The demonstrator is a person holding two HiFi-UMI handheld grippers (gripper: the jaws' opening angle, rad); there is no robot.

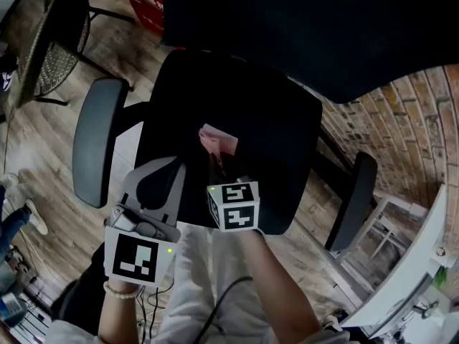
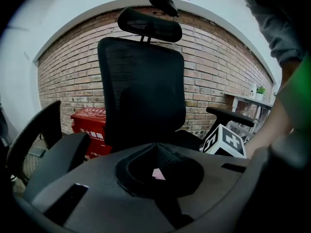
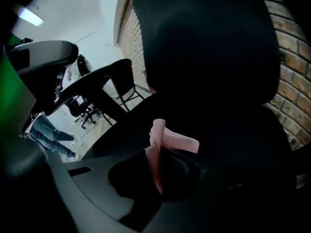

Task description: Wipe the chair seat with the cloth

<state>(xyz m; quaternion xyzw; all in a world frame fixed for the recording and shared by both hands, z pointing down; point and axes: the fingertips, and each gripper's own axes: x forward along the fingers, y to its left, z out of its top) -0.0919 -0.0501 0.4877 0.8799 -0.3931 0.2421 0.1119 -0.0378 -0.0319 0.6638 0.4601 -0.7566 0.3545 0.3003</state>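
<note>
Right gripper (image 1: 219, 162): clamped on the cloth (image 1: 219, 140) over the middle of the chair seat (image 1: 276, 113) — apparently poised to wipe.
Left gripper (image 1: 171, 167): jaws together, empty — held at the chair seat's front edge, likely to keep clear.

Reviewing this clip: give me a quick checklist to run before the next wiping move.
1. Cloth clamped in right gripper: ok.
2. Cloth over the seat: ok.
3. Cloth pressed flat against seat: cannot tell; part of it sticks up, folded.
4. Left gripper shut, empty, apart from cloth: ok.
5. Left gripper at the seat's front edge, outside the wiping area: ok.
</note>
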